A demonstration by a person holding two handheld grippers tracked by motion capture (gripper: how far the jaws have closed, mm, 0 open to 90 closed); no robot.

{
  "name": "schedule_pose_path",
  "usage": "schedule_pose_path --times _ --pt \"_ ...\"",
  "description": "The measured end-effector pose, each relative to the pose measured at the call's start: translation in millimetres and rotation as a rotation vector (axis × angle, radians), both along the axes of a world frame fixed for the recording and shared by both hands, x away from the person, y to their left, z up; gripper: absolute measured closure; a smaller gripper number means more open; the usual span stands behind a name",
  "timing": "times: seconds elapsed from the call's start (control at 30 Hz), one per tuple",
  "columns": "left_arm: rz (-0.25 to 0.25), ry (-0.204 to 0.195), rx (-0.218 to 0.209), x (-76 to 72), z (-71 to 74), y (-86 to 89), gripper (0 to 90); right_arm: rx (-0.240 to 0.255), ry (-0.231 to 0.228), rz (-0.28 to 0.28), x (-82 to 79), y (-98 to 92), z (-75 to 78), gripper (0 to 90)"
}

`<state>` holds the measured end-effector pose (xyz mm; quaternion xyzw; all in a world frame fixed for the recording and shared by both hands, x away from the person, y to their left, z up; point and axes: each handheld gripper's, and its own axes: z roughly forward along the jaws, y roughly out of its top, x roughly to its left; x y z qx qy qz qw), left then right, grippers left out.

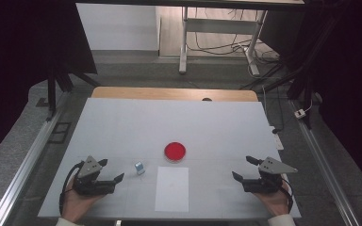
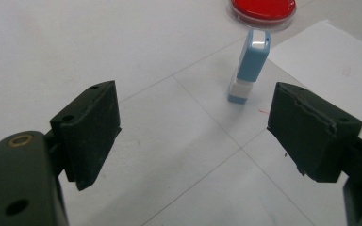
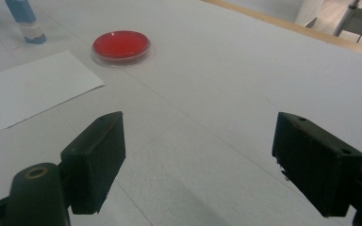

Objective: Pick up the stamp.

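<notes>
A small blue and white stamp (image 1: 139, 167) stands upright on the white table, just left of a white sheet of paper (image 1: 172, 189). Behind the sheet lies a round red ink pad (image 1: 175, 151) in a clear dish. My left gripper (image 1: 111, 170) rests near the table's front left, open and empty, with the stamp (image 2: 249, 66) a short way ahead of its jaws. My right gripper (image 1: 244, 168) sits at the front right, open and empty. Its view shows the ink pad (image 3: 121, 46) and the sheet (image 3: 28, 89) off to the left.
The white table top (image 1: 122, 127) has a wooden edge (image 1: 174, 93) at the back. Metal rails (image 1: 23, 165) run along both sides. A desk frame with cables (image 1: 217, 42) stands on the floor beyond.
</notes>
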<state>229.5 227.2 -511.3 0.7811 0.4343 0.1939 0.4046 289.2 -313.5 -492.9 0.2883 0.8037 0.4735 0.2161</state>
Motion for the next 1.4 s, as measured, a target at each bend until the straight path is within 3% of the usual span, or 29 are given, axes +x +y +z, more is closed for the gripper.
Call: schedule_pose_path --times 0.2,0.37,0.63,1.1,1.17,1.4 --pt "-0.007 0.013 0.013 -0.7 -5.3 1.8 17.1 -0.023 0.014 0.008 3.5 5.3 -1.3 18.2" --pt "-0.013 0.005 -0.013 -1.4 -3.9 5.1 17.2 -0.028 0.028 -0.010 0.9 10.6 -2.1 19.9" --pt "-0.020 0.006 -0.021 -0.9 -4.0 5.3 16.9 0.003 0.045 -0.033 3.3 9.5 -2.4 21.7" --pt "-0.015 -0.009 -0.012 -2.2 1.1 0.0 16.8 -0.007 0.030 -0.027 2.0 9.6 -4.7 23.5" --pt "-0.006 -0.029 -0.011 -3.8 4.6 -0.3 17.7 -0.003 0.029 -0.026 1.4 9.1 -4.5 23.5" --pt "-0.018 -0.041 -0.001 -6.0 12.5 -1.5 18.0 -0.004 0.024 -0.035 -0.7 8.1 -3.2 23.7"
